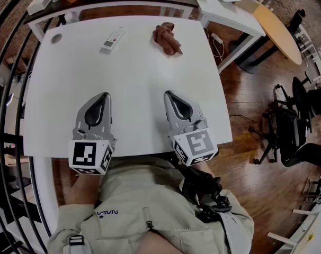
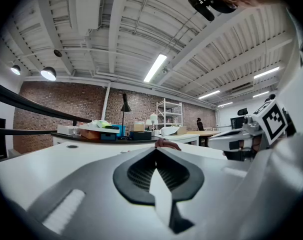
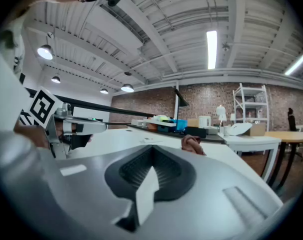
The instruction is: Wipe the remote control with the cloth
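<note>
At the near edge of the white table (image 1: 139, 83), the left gripper (image 1: 103, 97) and right gripper (image 1: 171, 96) rest side by side, each with its jaws together on nothing. Wiping looks unstarted, with every step left. The crumpled cloth (image 1: 167, 38) lies well ahead of the right gripper, and the remote control (image 1: 113, 39) well ahead of the left, apart from the cloth.

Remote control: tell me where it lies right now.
In the head view the remote control lies on the far left part of the white table, apart from and left of the crumpled brown cloth.
</note>
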